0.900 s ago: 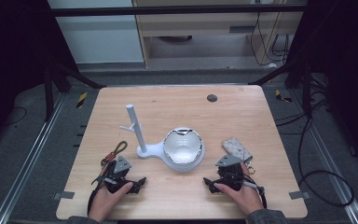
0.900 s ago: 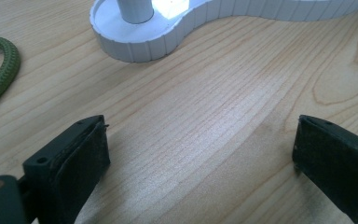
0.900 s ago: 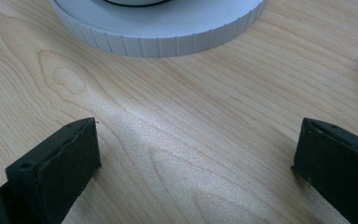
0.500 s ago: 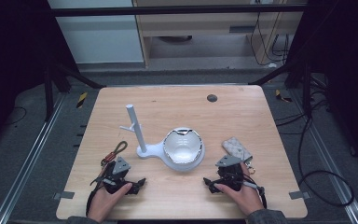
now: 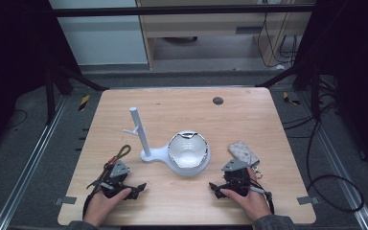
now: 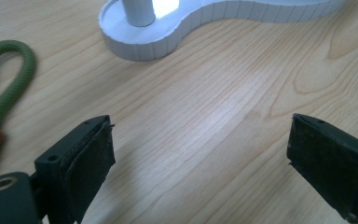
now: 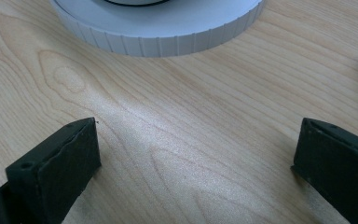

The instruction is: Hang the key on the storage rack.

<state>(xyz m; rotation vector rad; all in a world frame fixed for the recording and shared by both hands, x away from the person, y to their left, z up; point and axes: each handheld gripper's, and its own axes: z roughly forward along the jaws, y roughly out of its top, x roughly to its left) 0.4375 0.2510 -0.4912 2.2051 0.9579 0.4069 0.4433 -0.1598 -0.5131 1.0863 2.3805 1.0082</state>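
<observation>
Both grippers rested low on the wooden table (image 5: 268, 110) near its front edge, each in a hand, in what looked like a ready stance before any reaching. The left gripper (image 5: 124, 184) sat toward the front left corner with its jaws spread wide and nothing but bare wood between them, and the right gripper (image 5: 227, 184) sat toward the front right corner, also spread wide and empty.

The things nearest them were placed within easy reach. An olive cord lanyard (image 6: 2, 84) with a brown tab lay just beside the left gripper, on the side toward the left edge, its loop flat on the wood. A patterned key pouch (image 5: 243, 153) lay just behind the right gripper, toward the right edge.

Between the two, about mid-table, stood a white stand (image 5: 159, 154): an upright post (image 5: 139, 130) with a short side peg (probably for hanging something looped) and a round tray holding a shiny bowl (image 5: 188, 149). Each gripper pointed toward that stand's ribbed base, which suggested the lanyard or pouch was meant to end up there.
</observation>
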